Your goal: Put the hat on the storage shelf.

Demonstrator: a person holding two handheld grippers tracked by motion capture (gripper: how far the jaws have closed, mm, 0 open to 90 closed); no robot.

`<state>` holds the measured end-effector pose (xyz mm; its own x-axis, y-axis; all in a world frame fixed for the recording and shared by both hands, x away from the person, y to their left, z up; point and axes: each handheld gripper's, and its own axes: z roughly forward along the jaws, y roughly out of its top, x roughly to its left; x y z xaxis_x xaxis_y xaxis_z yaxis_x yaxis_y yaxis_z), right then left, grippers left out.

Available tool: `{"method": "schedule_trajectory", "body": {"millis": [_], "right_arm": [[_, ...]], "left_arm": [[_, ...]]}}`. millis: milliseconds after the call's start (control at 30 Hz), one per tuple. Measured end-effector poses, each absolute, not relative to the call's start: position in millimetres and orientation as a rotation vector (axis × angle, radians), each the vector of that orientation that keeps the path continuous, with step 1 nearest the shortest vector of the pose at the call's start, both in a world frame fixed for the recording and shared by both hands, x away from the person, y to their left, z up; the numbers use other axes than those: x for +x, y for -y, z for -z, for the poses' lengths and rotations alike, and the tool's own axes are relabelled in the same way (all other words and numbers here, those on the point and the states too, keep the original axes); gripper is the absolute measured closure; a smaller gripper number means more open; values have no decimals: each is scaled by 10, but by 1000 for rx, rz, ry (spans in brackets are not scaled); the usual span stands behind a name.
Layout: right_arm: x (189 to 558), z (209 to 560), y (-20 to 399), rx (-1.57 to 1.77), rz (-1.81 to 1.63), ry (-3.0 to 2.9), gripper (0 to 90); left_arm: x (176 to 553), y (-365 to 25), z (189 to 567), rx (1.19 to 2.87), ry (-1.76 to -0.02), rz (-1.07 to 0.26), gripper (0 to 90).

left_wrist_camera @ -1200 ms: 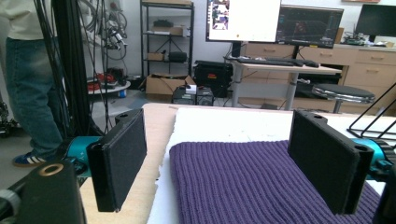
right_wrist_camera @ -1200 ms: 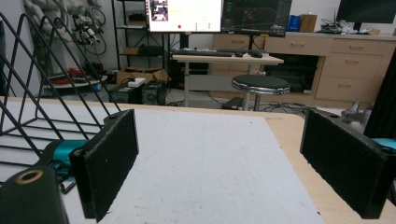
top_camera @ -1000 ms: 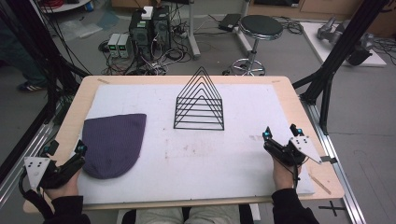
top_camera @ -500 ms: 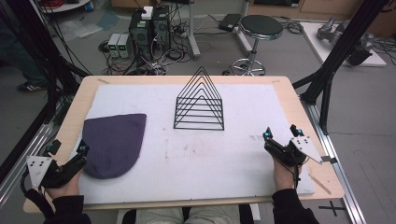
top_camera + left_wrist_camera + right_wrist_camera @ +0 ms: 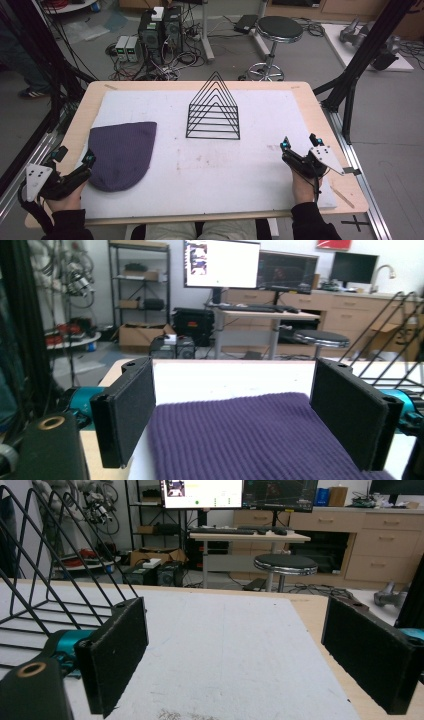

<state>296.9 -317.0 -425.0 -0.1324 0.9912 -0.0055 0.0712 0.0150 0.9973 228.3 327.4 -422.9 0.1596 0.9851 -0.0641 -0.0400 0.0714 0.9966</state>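
Observation:
A purple knitted hat [image 5: 121,154] lies flat on the white mat [image 5: 210,165] at the left. My left gripper [image 5: 75,155] rests at the hat's left edge, open, and in the left gripper view the hat [image 5: 250,440] spreads between its wide-apart jaws. A black wire rack [image 5: 213,108] of nested triangles stands at the middle back of the mat. My right gripper [image 5: 299,142] sits open near the right edge of the mat, with nothing between its jaws. In the right gripper view [image 5: 240,650] the wire rack [image 5: 45,580] is at the left.
The wooden table [image 5: 320,115] rims the mat. Black frame posts [image 5: 367,55] rise at the right and left. Beyond the far edge stand a stool [image 5: 278,31], computer boxes [image 5: 160,27] and cables on the floor.

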Motion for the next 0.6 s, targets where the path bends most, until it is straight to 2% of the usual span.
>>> {"method": "schedule_trajectory", "body": {"millis": [67,400,600], "right_arm": [[2972,4252,3167,1190,-1261,-1367,106],[2981,4260,3138,1174,-1251,-1390,106],[2988,4264,3131,1169,-1247,-1407,106]], "left_arm": [[2312,-3279,4188,1196,-1062,-993,190],[2366,-3287,4071,1259,-985,-954,190],[2474,-3304,4031,1438,-935,-893,185]]}}
